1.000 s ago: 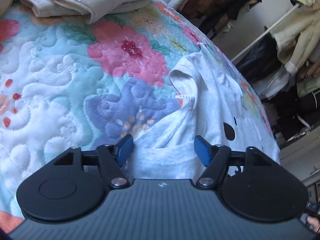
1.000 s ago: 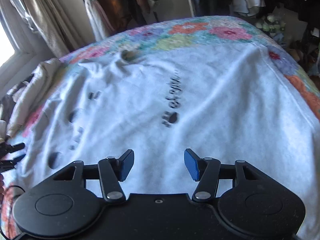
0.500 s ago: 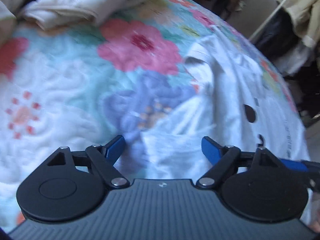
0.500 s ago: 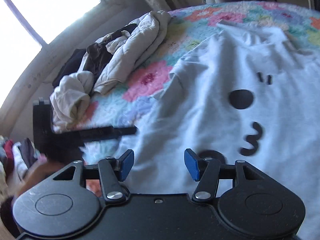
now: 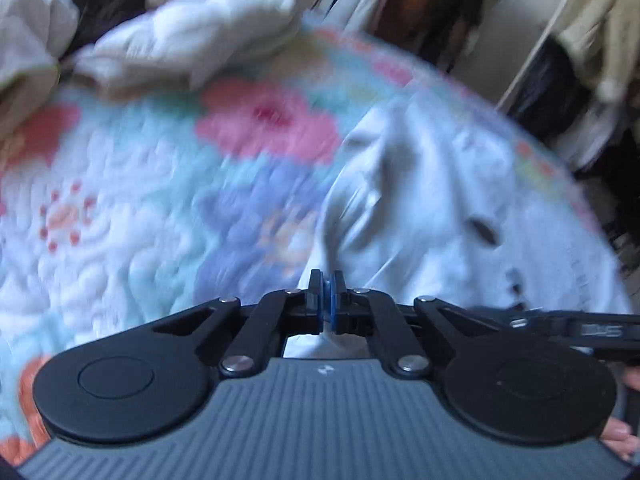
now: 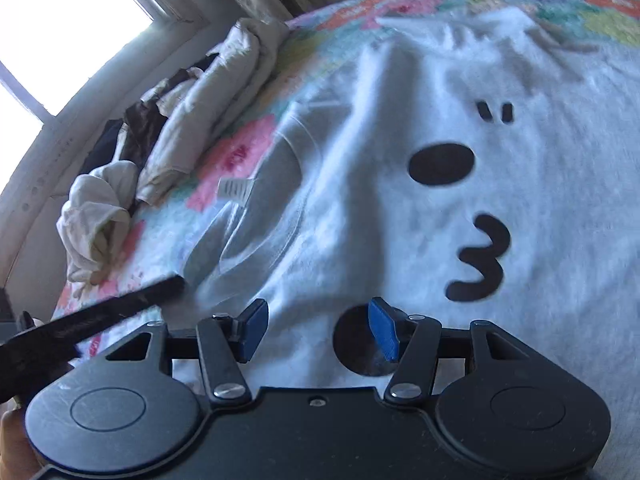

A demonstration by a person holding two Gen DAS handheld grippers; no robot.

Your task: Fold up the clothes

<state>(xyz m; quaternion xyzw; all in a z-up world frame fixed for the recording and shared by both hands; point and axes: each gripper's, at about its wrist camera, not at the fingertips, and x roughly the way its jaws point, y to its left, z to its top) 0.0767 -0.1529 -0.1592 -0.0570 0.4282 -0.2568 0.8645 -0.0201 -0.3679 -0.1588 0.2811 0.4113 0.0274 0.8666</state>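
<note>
No brand name can be read anywhere. The only print is on the white T-shirt [image 6: 400, 128] itself — a black cartoon face with two short dashes, an oval, a curl shaped like a "3" and a round black spot close to the right tongs [image 6: 320, 330]. A small white care label [image 6: 235, 188] with fine dark lines sticks out at the shirt's edge, too small to read. A faint pale mark on the other tool's dark bar at the right rim of the left wrist view is too blurred to make out.

The shirt lies spread, print side up, on the bed's floral quilt [image 6: 236, 152]. The left tongs [image 5: 327, 300] are pressed together, pinching a ridge of the shirt's [image 5: 420, 200] fabric between their blue pads; from the pinch the cloth rises in drawn folds toward the body of the garment, with the quilt [image 5: 120, 208] showing to the left of it. The right tongs are spread wide over the shirt, gripping nothing — the blue pads [image 6: 382, 330] frame the round black spot. The left tool's dark bar reaches to the shirt's rumpled edge in the right wrist view.

A heap of pale crumpled clothes [image 6: 192, 120] lies along the bed's far side under a bright window [image 6: 52, 28].
</note>
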